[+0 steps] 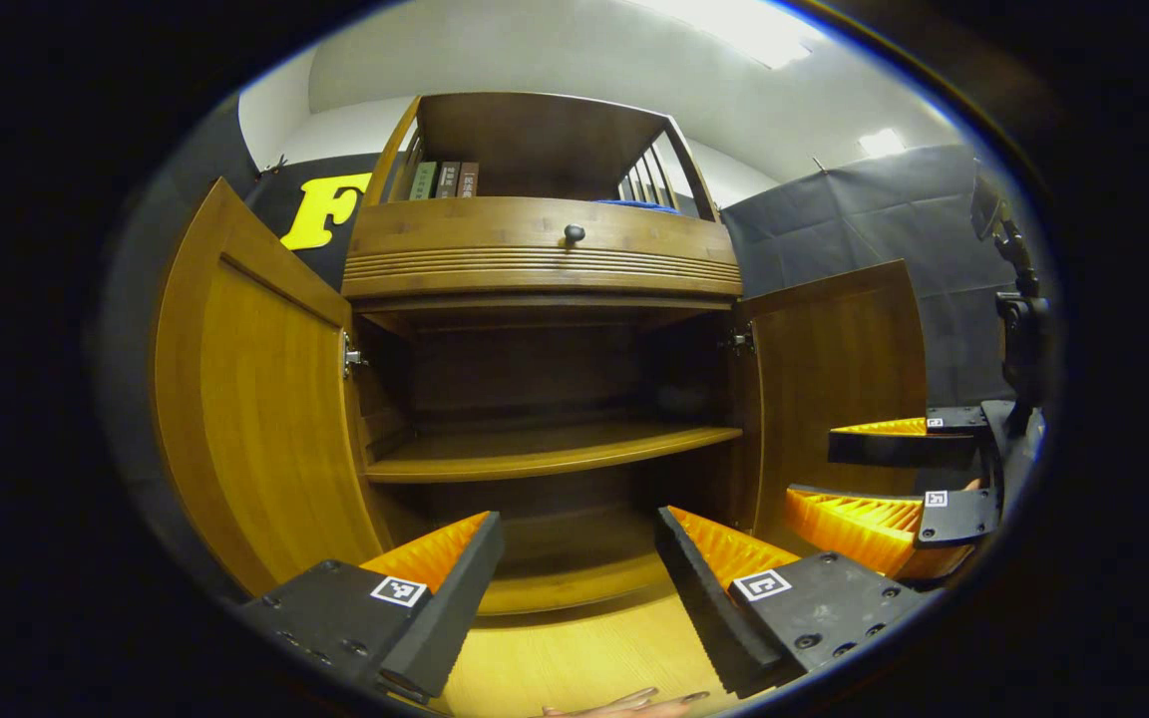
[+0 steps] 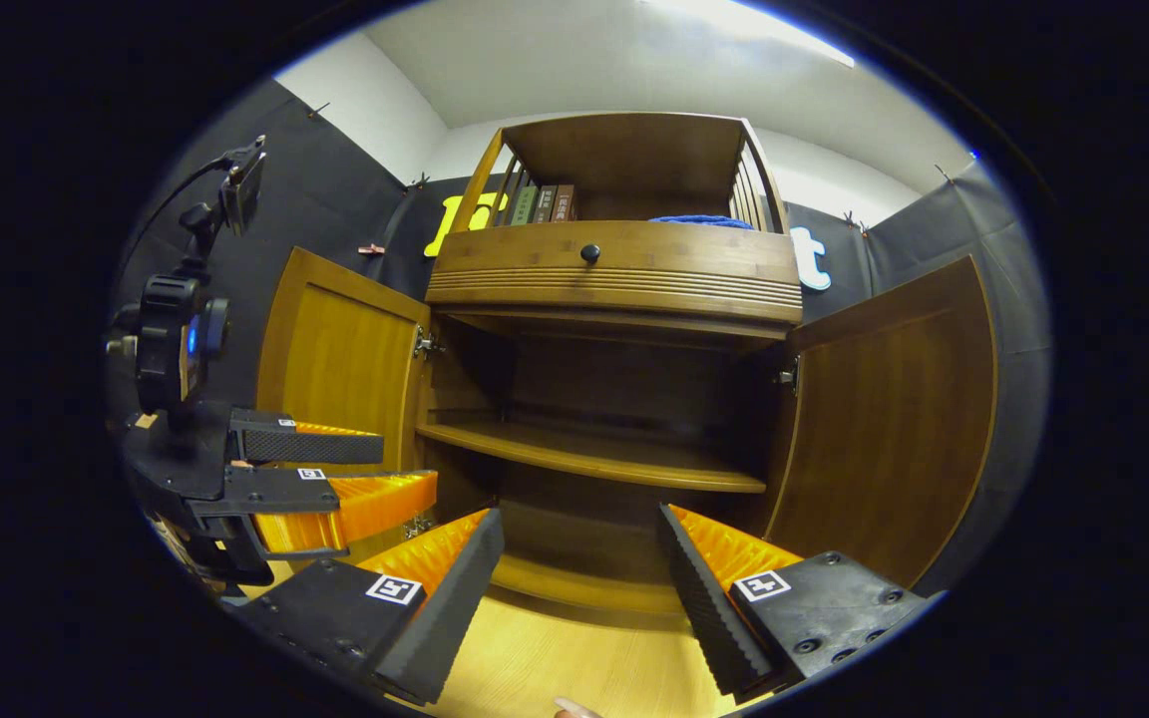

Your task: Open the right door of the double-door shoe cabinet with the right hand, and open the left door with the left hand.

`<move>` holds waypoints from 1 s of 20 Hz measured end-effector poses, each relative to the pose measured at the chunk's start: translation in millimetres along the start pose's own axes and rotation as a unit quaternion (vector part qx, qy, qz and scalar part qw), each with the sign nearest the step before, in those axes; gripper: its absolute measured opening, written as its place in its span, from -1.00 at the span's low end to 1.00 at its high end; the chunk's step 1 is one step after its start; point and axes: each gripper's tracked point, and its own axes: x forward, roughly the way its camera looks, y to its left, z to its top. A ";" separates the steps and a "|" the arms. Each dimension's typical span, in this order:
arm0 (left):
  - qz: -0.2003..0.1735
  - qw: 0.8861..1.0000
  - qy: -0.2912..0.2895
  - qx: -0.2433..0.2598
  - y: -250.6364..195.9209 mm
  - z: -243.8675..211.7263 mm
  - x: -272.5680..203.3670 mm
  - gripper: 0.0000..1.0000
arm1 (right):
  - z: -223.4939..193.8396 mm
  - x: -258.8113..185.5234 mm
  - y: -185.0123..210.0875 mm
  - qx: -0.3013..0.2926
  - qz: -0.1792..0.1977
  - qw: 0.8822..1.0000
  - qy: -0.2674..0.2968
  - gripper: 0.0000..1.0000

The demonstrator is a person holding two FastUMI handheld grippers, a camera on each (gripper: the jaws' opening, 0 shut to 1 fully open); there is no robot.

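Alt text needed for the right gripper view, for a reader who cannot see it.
A brown wooden double-door shoe cabinet stands with its left door and right door swung open, showing a bare inner shelf. The right tongs are open, holding nothing.

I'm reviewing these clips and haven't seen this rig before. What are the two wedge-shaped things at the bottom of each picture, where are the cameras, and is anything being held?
Those wedges are the jaws of two hand-held grippers; a person carries one in each hand. Each picture comes from a camera riding on one gripper, looking forward along it. The left gripper and right gripper both stand open, holding nothing. Each view also catches the other gripper off to the side. Ahead is the cabinet: its left door and right door are both swung open, showing a bare shelf. Above are a drawer knob and some books.
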 end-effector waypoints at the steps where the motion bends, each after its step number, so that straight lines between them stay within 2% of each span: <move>1: 0.001 1.000 0.000 0.000 0.5 1.0 -0.7 0.92 | 0.6 -1.4 -2.0 0.001 -0.001 1.000 0.000 0.95; 2: 0.003 1.000 -0.001 0.001 1.2 1.5 -1.3 0.92 | 1.5 -1.9 -3.9 0.002 -0.003 1.000 0.000 1.00; 4: 0.007 1.000 -0.005 0.001 2.4 3.1 -2.4 0.99 | 3.0 -3.6 -4.8 0.005 -0.004 1.000 -0.003 0.95; 9: 0.010 1.000 -0.012 0.001 1.1 6.4 -5.7 0.99 | 5.0 -8.6 -5.1 0.007 -0.002 1.000 -0.006 0.94; 10: 0.009 1.000 -0.012 0.003 -0.5 6.1 -5.8 0.92 | 5.2 -9.3 -4.6 0.007 -0.001 1.000 -0.006 0.94; 12: 0.004 1.000 -0.011 0.006 -4.6 5.3 -7.4 0.92 | 4.8 -9.8 -4.0 0.008 -0.001 1.000 -0.006 0.95; 13: 0.002 1.000 -0.011 0.007 -6.3 5.6 -8.6 0.99 | 4.8 -10.9 -3.8 0.008 0.000 1.000 -0.005 0.95; 15: 0.002 1.000 -0.014 0.011 -6.6 7.0 -10.3 0.99 | 5.0 -12.9 -3.3 0.007 0.001 1.000 -0.006 0.95; 16: 0.005 1.000 -0.017 0.013 -5.7 8.2 -10.6 0.92 | 5.2 -14.0 -3.3 0.007 0.001 1.000 -0.007 0.95; 17: 0.008 1.000 -0.021 0.015 -5.1 9.9 -11.4 0.99 | 5.6 -14.8 -3.4 0.005 0.001 1.000 -0.007 0.95; 20: 0.005 1.000 -0.023 0.014 -6.6 9.9 -11.2 0.99 | 6.6 -16.8 -4.3 0.004 0.000 1.000 -0.009 0.94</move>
